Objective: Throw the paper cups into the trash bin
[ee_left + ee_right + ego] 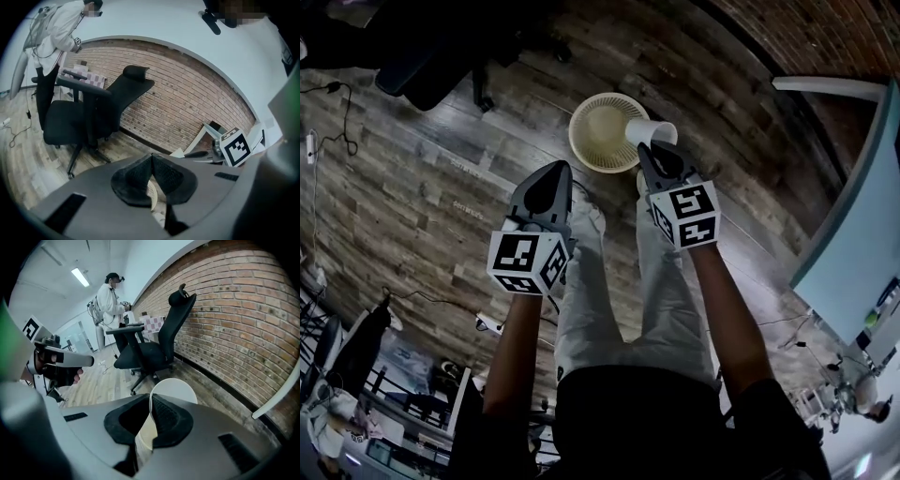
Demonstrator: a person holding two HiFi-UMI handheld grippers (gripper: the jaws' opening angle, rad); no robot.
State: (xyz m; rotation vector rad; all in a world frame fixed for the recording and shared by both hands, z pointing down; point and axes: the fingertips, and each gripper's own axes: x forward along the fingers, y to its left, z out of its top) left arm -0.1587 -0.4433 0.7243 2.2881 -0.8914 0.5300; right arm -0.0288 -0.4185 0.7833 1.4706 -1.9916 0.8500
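Right gripper view: the right hand-held gripper (151, 399) has its jaws pressed together on the thin wall of a white paper cup (171, 389), one pad inside the cup and one outside. The round mouth of the cup stands just past the tips. In the head view the same hand-held gripper (654, 150) points down and away from the person, and the paper cup (652, 131) overlaps the right rim of the cream, perforated trash bin (581, 155) on the wooden floor (422, 187).

The left hand-held gripper (553, 173) is beside it, near the bin's lower left edge. In its own view the left hand-held gripper (151, 161) has its tips touching with nothing pinched between them, and a strip of the bin's mesh shows below them.

Further out stand a black office chair (145, 352), a brick wall (234, 310) and a person in a white coat (110, 301).
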